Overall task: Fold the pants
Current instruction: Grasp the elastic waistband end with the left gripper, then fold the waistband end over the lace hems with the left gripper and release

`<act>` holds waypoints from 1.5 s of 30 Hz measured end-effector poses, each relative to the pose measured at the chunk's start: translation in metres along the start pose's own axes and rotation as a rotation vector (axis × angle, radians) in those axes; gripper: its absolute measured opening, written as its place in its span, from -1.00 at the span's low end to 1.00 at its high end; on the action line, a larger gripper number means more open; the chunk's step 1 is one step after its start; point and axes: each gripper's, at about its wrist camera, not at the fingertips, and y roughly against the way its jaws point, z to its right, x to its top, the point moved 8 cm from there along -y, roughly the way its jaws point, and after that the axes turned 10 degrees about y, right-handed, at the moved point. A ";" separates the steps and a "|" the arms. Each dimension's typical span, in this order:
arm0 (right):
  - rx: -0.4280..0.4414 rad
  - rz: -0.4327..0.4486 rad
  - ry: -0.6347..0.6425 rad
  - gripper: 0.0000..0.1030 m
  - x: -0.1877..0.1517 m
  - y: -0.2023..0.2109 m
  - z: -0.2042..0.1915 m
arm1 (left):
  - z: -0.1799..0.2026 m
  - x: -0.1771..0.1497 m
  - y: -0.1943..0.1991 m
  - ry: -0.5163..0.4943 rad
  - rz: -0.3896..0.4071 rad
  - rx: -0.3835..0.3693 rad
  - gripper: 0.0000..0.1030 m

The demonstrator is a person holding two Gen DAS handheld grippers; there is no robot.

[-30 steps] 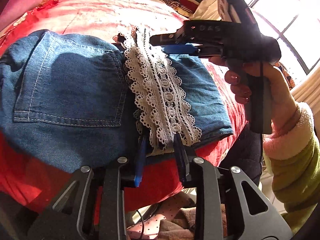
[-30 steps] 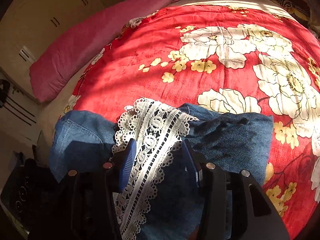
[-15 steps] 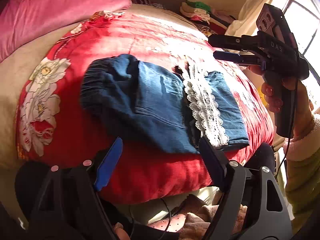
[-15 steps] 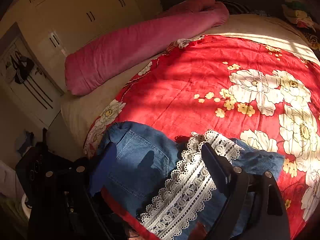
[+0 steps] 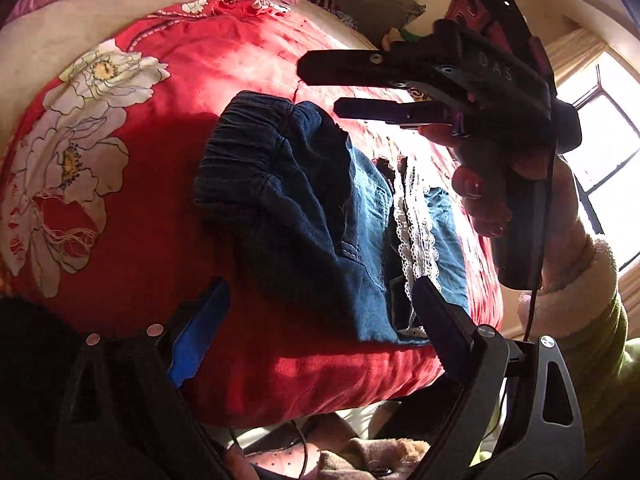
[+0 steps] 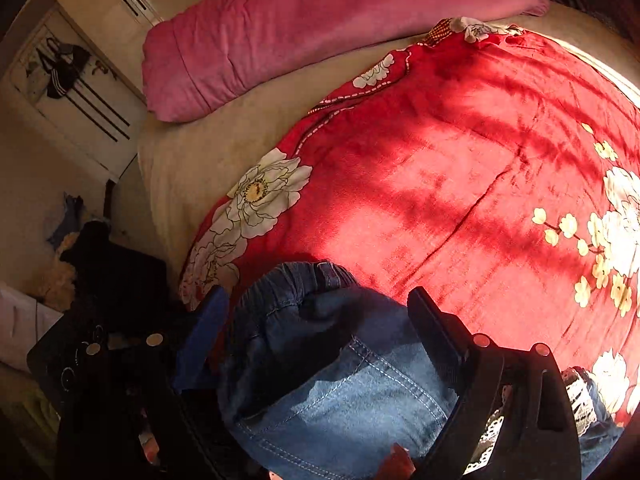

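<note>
Folded pants (image 5: pixel 320 216) lie mid-frame on the red blanket (image 5: pixel 160 208); left gripper (image 5: pixel 320 312) and right gripper (image 6: pixel 316 320) hover, jaws spread, empty.

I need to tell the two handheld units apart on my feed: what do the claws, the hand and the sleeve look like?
Both claws are matte black with silver screws. The left claw has one blue-padded finger and one dark finger. The right claw has raised letters on its black body, a thin black cable down its handle, and is held by a hand with pink-painted nails. The sleeve is olive green with a fluffy cream-pink cuff.
</note>
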 end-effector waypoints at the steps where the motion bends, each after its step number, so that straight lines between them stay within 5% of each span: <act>1: -0.003 -0.028 0.004 0.76 0.001 -0.009 0.001 | -0.001 0.001 -0.003 0.011 -0.007 -0.010 0.65; 7: 0.004 -0.167 0.013 0.75 -0.006 -0.053 0.009 | -0.008 0.004 -0.020 0.079 -0.044 -0.064 0.65; 8: 0.012 -0.172 0.008 0.67 -0.007 -0.057 0.010 | -0.009 0.004 -0.021 0.082 -0.044 -0.067 0.65; 10: 0.032 -0.172 0.013 0.09 -0.010 -0.064 0.007 | -0.010 0.004 -0.023 0.091 -0.043 -0.078 0.65; 14: 0.050 -0.116 0.035 -0.16 -0.009 -0.048 0.005 | -0.010 0.006 -0.023 0.104 -0.033 -0.096 0.64; 18: 0.130 -0.010 0.005 -0.23 -0.008 -0.011 0.008 | -0.006 0.011 -0.027 0.092 -0.018 -0.082 0.03; 22: 0.150 0.074 0.000 -0.23 -0.010 0.026 0.013 | 0.013 0.019 -0.028 0.092 -0.030 -0.149 -0.43; 32: 0.128 0.219 0.002 -0.23 -0.051 0.113 0.045 | 0.111 0.000 -0.031 -0.193 -0.041 -0.100 -0.46; 38: 0.127 0.287 -0.061 -0.19 -0.098 0.144 0.074 | 0.139 -0.013 -0.051 -0.278 -0.070 -0.065 -0.42; 45: 0.116 0.341 -0.128 -0.07 -0.147 0.164 0.096 | 0.160 -0.029 -0.077 -0.325 -0.107 -0.039 -0.15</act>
